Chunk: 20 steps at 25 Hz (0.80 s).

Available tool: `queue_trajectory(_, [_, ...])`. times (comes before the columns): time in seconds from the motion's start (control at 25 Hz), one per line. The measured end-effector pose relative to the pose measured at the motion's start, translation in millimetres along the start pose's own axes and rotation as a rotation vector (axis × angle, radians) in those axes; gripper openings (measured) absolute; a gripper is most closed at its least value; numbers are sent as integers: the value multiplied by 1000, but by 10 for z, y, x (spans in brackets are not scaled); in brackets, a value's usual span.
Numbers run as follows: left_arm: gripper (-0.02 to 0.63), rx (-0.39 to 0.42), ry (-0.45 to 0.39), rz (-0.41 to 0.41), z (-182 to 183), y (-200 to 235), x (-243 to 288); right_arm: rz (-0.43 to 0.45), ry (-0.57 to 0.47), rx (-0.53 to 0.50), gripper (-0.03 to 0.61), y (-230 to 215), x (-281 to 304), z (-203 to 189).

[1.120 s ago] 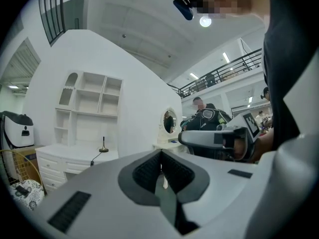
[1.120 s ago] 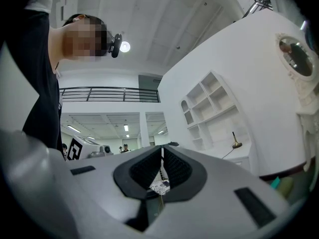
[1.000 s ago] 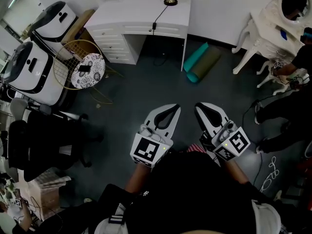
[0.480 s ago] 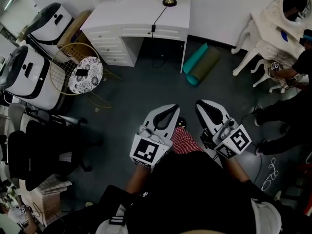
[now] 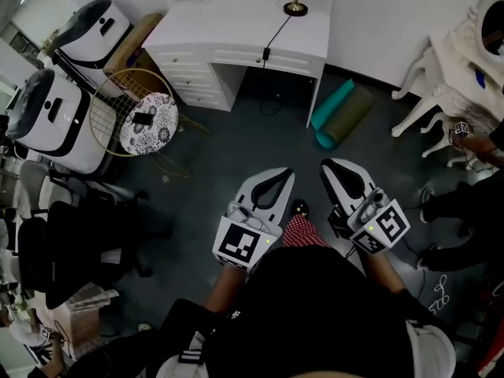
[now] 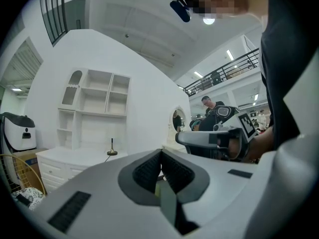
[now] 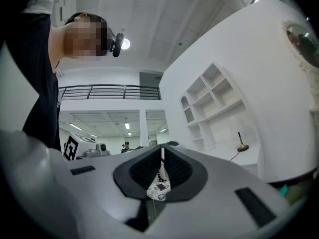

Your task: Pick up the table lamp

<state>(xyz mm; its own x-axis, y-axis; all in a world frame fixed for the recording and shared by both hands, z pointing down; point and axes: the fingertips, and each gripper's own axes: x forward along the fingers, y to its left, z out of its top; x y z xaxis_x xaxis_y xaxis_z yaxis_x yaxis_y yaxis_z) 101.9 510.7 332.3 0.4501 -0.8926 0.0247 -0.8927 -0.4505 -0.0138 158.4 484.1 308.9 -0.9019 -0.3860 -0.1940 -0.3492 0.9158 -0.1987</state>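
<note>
Claws first: the left claw (image 5: 279,173) is clenched, its ribbed pads pressed together in the left gripper view (image 6: 161,156) with nothing caught between them. The right claw (image 5: 334,165) is clenched just the same and empty, its pads meeting in a thin seam in the right gripper view (image 7: 162,152). Both are held side by side in front of the person, over the dark floor (image 5: 236,164), touching nothing.

The table lamp (image 5: 295,6) stands upright near the back right corner of the white bench (image 5: 228,22), well apart from both claws. Only a round brass-coloured base and a thin dark stem can be made out. It shows small in the left gripper view (image 6: 112,151) and at the right of the right gripper view (image 7: 241,144). A dark cord (image 5: 276,31) runs from its base over the front edge of the bench.

Two rolled mats (image 5: 339,113), one teal and one olive, lie on the floor by the right end of the bench. A stool (image 5: 147,122) with a patterned round seat and a gold wire frame stands off the left end, beside two bulky white machines (image 5: 47,116). A black office chair (image 5: 71,242) is at the left, and a white dressing table (image 5: 465,61) at the far right. An open white shelf unit (image 6: 94,108) rises behind the bench.
</note>
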Motion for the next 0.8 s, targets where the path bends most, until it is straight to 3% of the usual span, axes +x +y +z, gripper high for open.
queue_trajectory(0.8, [9, 15, 7, 5, 147, 783, 1382, 24, 6, 1, 17, -1362, 709, 211])
